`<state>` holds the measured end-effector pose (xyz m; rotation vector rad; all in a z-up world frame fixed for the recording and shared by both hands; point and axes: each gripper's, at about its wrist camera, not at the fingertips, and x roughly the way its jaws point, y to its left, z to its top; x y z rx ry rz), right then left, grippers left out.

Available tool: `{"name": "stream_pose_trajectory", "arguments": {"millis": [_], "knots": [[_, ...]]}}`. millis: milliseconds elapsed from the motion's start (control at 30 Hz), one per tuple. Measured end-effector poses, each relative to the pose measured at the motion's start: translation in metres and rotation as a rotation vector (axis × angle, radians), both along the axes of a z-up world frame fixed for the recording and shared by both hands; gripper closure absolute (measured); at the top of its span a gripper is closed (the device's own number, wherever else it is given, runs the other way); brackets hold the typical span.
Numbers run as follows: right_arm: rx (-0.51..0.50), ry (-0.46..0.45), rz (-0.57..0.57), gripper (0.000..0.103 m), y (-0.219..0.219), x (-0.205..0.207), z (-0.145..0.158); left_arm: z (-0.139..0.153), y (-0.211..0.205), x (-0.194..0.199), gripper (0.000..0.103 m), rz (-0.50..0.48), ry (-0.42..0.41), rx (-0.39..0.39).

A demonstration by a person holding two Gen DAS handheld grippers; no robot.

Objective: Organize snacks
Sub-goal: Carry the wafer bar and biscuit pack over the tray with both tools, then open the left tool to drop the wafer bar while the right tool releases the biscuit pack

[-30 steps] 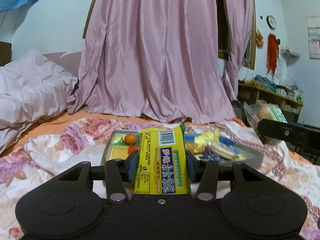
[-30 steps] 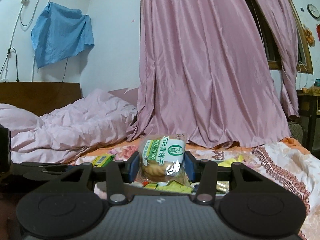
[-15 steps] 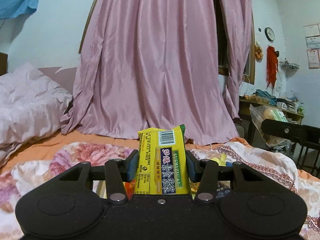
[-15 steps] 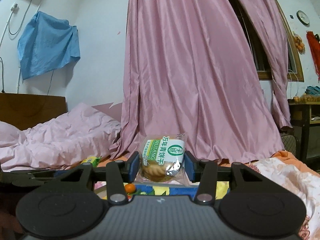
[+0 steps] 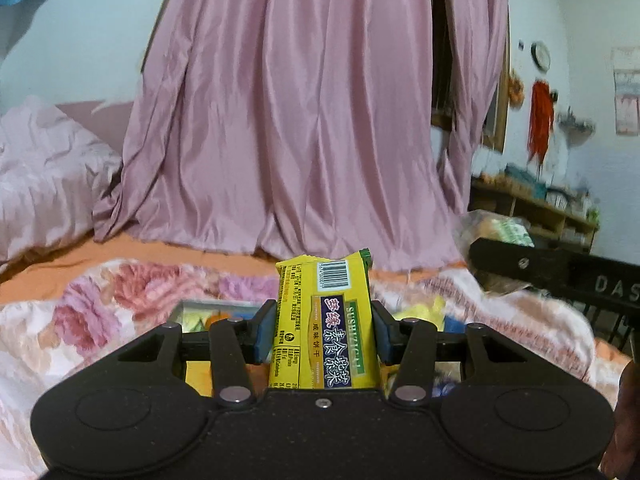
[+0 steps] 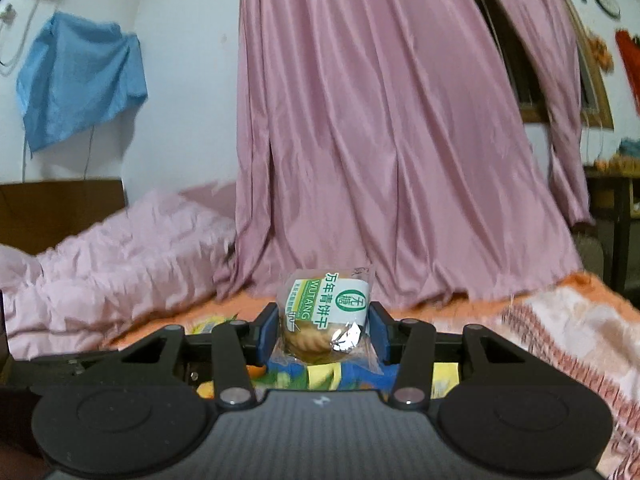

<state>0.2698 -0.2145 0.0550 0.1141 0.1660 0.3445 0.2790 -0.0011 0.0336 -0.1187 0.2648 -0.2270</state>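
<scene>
My left gripper [image 5: 322, 330] is shut on a yellow cracker packet [image 5: 325, 320] with a barcode, held upright between the blue pads. Behind it lies a grey tray [image 5: 188, 307] with bright snacks on the floral bedspread, mostly hidden by the gripper body. The right gripper [image 6: 322, 330] is shut on a clear cookie packet [image 6: 326, 312] with a green and white label. Below that packet I glimpse coloured snack wrappers [image 6: 320, 374] and an orange fruit [image 6: 254, 370]. The other gripper's black bar [image 5: 560, 276], with its cookie packet, crosses the right of the left wrist view.
A pink curtain [image 5: 304, 120] hangs behind the bed. A rumpled pink duvet [image 6: 112, 264] lies at the left. The floral bedspread [image 5: 100, 312] surrounds the tray. A wooden shelf [image 5: 536, 208] with clutter stands at the far right, beside a dark chair frame [image 5: 608, 320].
Both grippers have risen and tilted up over the last second, so the tray has dropped low behind the gripper bodies. Each packet stays clamped as before.
</scene>
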Motion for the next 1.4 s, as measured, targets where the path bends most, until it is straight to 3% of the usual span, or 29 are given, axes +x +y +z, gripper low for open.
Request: {"name": "stream_pose_trajectory", "arguments": {"millis": [333,767,1167,1300,1400], "knots": [[-0.035,0.241,-0.021,0.051,-0.005,0.031,-0.041,-0.025,0.001,0.017,0.053,-0.002,0.132,0.014],[-0.094,0.341,-0.004,0.051,0.008,0.045,-0.065,-0.042,-0.006,0.023,0.053,-0.002,0.196,0.051],[-0.086,0.319,0.001,0.036,0.009,0.039,-0.062,-0.037,0.000,0.022,0.041,0.017,0.180,0.026],[-0.088,0.294,-0.006,0.020,0.010,0.033,-0.056,-0.030,0.003,0.019,0.030,0.039,0.153,0.028],[-0.104,0.279,-0.013,0.016,0.012,0.031,-0.053,-0.027,0.008,0.018,0.022,0.054,0.142,0.023]]}}
